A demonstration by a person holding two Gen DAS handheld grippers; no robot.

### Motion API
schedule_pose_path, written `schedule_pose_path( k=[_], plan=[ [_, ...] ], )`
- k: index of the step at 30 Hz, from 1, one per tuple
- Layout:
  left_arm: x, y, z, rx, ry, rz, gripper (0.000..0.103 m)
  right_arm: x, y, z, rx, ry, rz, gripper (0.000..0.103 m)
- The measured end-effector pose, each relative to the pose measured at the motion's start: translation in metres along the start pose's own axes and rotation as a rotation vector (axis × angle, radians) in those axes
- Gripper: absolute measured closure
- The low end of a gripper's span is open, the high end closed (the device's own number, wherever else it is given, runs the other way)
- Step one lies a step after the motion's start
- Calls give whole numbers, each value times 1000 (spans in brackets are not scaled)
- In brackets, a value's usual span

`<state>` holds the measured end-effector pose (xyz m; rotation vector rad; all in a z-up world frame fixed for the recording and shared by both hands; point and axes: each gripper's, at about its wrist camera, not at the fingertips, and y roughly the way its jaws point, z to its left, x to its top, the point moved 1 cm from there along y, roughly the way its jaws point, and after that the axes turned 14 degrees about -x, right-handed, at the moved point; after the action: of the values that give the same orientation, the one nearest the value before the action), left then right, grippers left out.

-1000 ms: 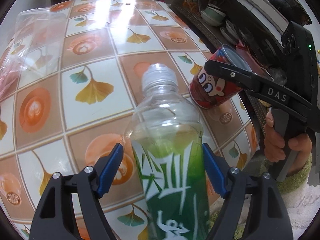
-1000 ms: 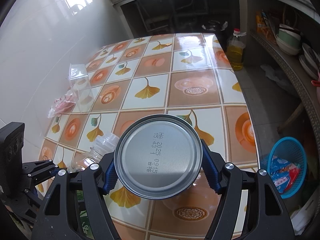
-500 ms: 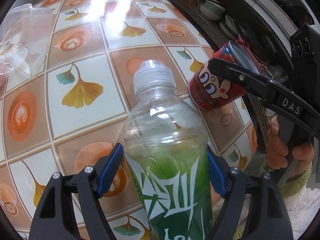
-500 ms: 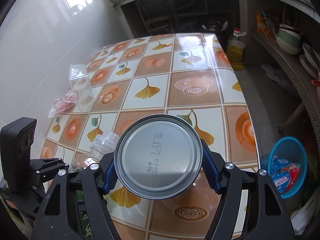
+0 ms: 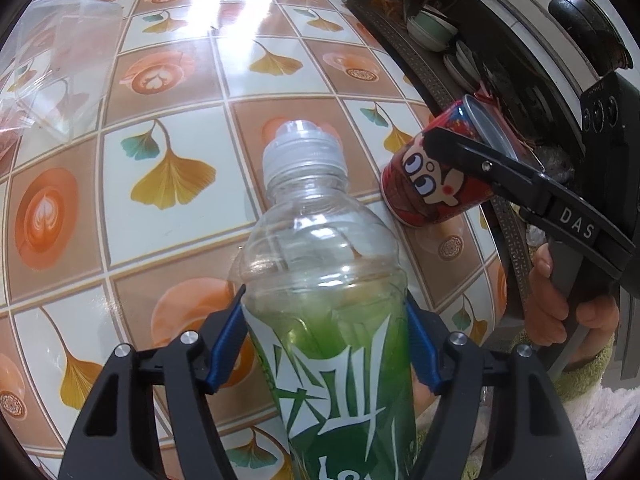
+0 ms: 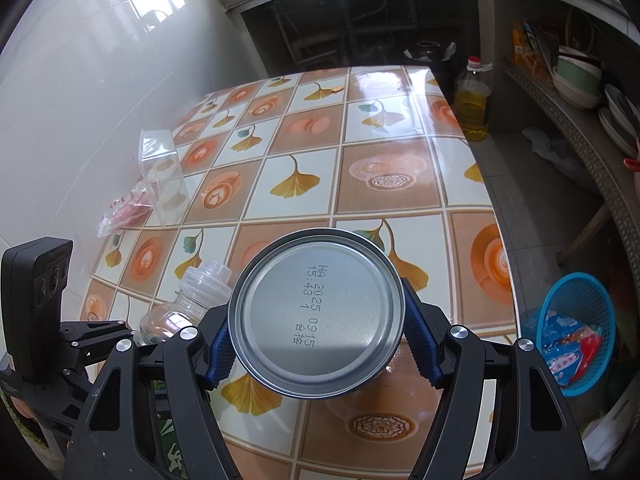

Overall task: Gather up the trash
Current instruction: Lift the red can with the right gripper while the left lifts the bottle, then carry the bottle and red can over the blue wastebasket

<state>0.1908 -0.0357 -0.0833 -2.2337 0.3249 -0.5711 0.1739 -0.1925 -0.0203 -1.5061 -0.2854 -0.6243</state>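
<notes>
Our left gripper (image 5: 325,346) is closing its blue pads on the green-label bottle (image 5: 320,312), and the pads now touch both sides of it. Our right gripper (image 6: 316,346) squeezes the red can (image 6: 315,314) tight, with its shiny bottom facing us. Both pieces of trash sit low over the tiled worktop (image 6: 384,184), near its front edge. We think we are at the picking-up step, and next we need to carry both to the blue basket (image 6: 576,332) on the floor, which already holds wrappers. The can's bottom reads "HA 2025 0915" and "15:43 1". The right gripper's arm says "DAS" (image 5: 576,224). The bottle's white letters are cut off, so we cannot read them.
</notes>
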Motion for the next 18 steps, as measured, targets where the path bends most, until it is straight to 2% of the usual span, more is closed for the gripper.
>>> schedule_pose_path(
  k=[5,18],
  plan=[
    [-2,-13,0,-23,-14,-54,35,0,0,-1,0,0,0,36],
    [-7,-64,-12,-57,17,-263,35,1,1,3,2,2,0,36]
  ],
)
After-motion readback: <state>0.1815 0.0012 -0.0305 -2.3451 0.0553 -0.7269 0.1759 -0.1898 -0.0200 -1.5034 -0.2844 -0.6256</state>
